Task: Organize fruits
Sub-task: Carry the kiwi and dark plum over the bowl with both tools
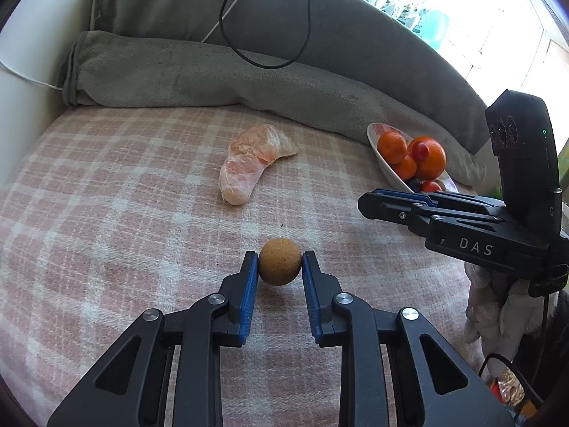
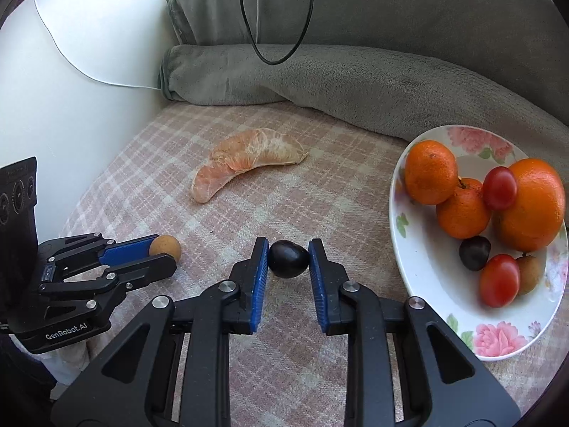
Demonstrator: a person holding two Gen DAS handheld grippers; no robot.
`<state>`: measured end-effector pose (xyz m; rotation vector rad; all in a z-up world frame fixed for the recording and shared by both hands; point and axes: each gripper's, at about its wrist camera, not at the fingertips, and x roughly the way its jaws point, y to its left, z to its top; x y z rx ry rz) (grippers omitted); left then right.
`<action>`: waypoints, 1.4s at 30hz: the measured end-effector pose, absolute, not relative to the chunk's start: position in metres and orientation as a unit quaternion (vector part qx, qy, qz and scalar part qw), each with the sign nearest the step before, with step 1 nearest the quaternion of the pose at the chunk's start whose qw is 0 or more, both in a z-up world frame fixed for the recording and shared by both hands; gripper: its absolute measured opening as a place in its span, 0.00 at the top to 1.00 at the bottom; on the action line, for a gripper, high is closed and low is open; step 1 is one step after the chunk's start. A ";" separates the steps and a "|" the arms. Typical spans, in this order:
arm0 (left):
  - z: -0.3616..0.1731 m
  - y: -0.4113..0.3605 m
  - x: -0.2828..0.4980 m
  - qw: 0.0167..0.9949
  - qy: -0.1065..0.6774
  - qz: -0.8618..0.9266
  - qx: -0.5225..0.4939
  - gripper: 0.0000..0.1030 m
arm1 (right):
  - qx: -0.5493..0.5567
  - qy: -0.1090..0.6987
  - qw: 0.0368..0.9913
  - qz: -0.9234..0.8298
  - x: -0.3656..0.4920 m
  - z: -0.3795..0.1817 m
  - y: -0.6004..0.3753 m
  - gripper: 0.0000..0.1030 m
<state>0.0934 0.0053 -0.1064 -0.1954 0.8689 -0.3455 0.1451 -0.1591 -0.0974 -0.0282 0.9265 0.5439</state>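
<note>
Fruits: oranges (image 2: 462,192) 3 | tomatoes (image 2: 499,188) 2 | pomelo segment (image 2: 245,162) 1

Domestic bedroom setting. A plaid blanket (image 1: 142,185) covers a bed. Rolled grey bedding (image 1: 177,74) lies against the white wall (image 2: 89,35).

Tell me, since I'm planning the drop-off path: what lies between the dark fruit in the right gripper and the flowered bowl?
Only bare checked blanket lies between the dark fruit and the flowered bowl, shown in the right wrist view.
</note>
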 end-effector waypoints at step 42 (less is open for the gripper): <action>-0.061 -0.127 0.122 0.881 0.376 -0.286 -0.028 0.77 | 0.064 0.353 0.918 0.168 0.137 -0.030 -0.308 0.77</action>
